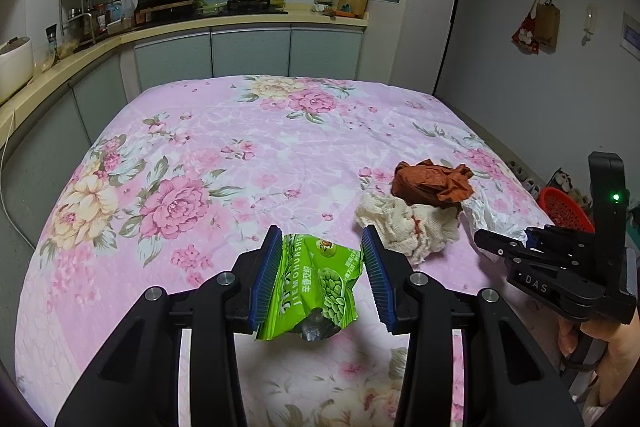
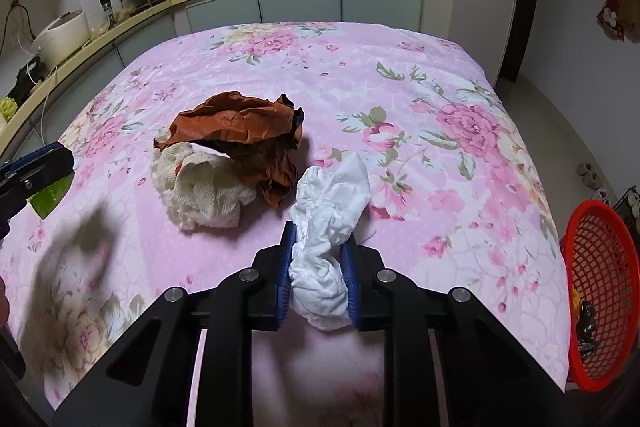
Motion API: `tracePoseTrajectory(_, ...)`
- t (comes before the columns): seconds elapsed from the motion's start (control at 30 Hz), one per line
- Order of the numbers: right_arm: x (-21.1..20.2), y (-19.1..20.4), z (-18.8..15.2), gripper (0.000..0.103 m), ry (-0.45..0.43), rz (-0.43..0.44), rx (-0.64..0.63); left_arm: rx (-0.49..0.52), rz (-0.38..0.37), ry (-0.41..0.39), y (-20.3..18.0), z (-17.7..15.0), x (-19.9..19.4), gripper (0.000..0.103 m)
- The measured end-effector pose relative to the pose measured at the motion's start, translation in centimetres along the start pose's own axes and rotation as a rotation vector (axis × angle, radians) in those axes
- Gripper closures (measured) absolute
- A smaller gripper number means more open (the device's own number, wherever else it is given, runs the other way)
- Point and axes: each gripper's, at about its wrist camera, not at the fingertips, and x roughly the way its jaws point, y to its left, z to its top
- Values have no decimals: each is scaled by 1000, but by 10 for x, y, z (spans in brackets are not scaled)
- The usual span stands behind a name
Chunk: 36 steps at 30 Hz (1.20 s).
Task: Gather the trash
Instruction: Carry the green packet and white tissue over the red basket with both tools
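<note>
Both hands are busy over the pink floral tablecloth [image 1: 224, 131]. The left gripper [image 1: 322, 267] pinches a green snack packet [image 1: 316, 287] between its blue pads, held clear above the cloth at lower centre of the left view. On the packet I can read "JIEMOHURSHE" running up the side, plus Chinese characters I cannot make out. The right gripper [image 2: 318, 273] is clamped tight on a crumpled white wrapper [image 2: 330, 223], lower centre of its own view, the far end of the wrapper lying on the cloth.

Only the left camera shows the right tool from outside: "DAS" printed on its black body, a green light glowing on the handle, and a hand [image 1: 608, 351] gripping it at the lower right edge. Only the right camera shows the red plastic basket [image 2: 600, 291] properly, at the right edge beside the table, with some dark scraps and a bit of orange already inside; the left view catches just a sliver of it.

Count on the cloth: one crumpled brown paper [image 2: 240, 131], one cream cloth rag [image 2: 204, 187] touching and partly under it, both left of the white wrapper. So four pieces of trash, two held, two loose.
</note>
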Motion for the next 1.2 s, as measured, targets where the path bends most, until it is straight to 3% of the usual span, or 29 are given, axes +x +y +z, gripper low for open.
tracePoseTrajectory(0.67,-122,-12,-1,83,-247,50,14,30,-12,-89,-47,10,-39,63)
tracePoseTrajectory(1.2,-180,-32,-8,83,-371,44,62,92,-38,-184,-95,26,-77,63)
